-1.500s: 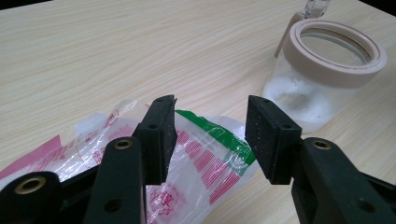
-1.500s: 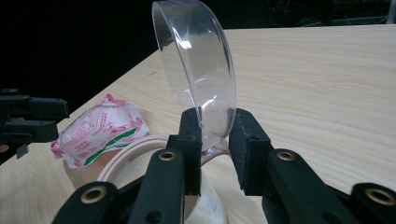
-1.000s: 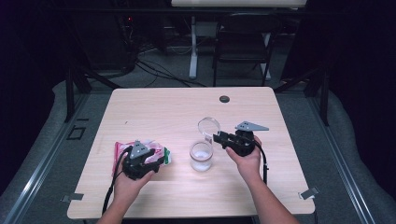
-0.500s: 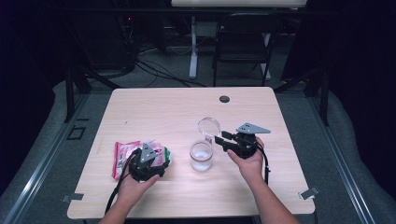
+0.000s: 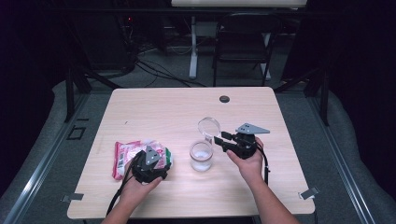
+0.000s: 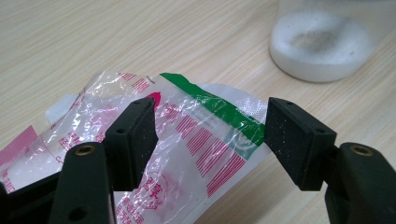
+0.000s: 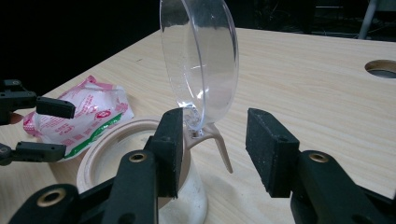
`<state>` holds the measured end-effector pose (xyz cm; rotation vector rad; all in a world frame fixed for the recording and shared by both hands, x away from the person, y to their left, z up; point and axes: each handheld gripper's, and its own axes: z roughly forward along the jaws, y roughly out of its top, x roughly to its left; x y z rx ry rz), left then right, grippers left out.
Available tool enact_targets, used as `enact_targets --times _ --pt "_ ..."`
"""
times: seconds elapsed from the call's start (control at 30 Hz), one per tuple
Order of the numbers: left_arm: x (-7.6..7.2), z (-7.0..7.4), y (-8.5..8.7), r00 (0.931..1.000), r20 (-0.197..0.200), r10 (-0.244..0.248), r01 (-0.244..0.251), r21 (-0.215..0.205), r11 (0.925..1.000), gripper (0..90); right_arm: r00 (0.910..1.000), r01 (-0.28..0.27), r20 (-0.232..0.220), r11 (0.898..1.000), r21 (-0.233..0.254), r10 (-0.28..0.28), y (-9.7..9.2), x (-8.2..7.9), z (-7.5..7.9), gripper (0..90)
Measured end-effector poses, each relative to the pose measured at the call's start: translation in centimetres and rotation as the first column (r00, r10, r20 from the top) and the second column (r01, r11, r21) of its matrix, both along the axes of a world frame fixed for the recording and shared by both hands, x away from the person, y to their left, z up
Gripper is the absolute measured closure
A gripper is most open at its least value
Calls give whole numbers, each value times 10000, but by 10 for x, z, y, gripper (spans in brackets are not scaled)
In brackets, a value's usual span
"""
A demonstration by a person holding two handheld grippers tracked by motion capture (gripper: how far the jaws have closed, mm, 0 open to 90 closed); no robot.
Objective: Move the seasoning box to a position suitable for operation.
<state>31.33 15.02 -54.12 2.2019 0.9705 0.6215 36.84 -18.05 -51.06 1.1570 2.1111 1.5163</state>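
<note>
Hovering my left gripper (image 5: 154, 164) over the crinkly clear plastic packet with pink and green print (image 5: 125, 155), lying flat on the pale wooden table (image 5: 159, 107) at its left front. My left jaws have just been opening and stand wide; the packet's green-striped end (image 6: 219, 108) sits in the gap, no pad pressing it, so nothing is held. The packet's long axis runs left to right across the table, and that end points toward the clear glass jar with white powder in the bottom (image 5: 201, 158), just right of it, near but apart. My left hand is the nearer one to the packet.

The jar's beige hinged rim carries a clear round lid (image 5: 208, 126), flipped open and standing upright. My right gripper (image 5: 223, 139) sits just right of the jar, jaws also just been opening, now well apart and straddling the lid's hinge tab (image 7: 212, 135) without gripping. I judge the next move turns on closing my left jaws across the packet's short width.
</note>
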Motion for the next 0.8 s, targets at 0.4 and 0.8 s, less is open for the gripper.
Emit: enact_targets --times 0.4,0.8 --pt "-11 -2 -19 9959 516 -746 703 803 9943 338 10000 1 3 10000 3 -1 0 0 -1 568" --pt "-1 -16 -16 9985 506 -187 107 1532 9881 351 10000 34 -25 10000 73 -34 2 0 -2 569"
